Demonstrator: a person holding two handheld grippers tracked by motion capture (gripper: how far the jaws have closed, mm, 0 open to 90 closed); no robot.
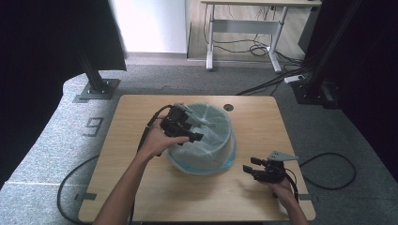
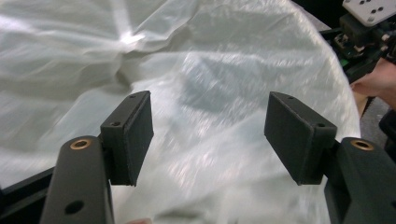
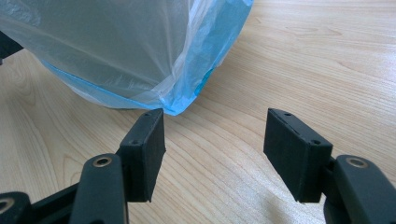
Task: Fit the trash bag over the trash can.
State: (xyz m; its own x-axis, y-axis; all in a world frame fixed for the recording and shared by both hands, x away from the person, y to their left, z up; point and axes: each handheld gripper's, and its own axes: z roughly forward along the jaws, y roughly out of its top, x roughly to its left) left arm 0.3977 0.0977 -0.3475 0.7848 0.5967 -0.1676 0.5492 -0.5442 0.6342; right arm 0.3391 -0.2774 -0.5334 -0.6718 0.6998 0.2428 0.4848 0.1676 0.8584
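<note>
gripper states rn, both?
Left gripper: open, fingers over the plastic bag, holding nothing.
Right gripper: open, empty, above the table.

A single large digit, "9" (image 1: 94,126), can be read in the high view. It is marked in dark grey on the grey carpet (image 1: 56,140) just beside the left edge of the wooden table (image 1: 126,154), near that table's far left corner.
</note>
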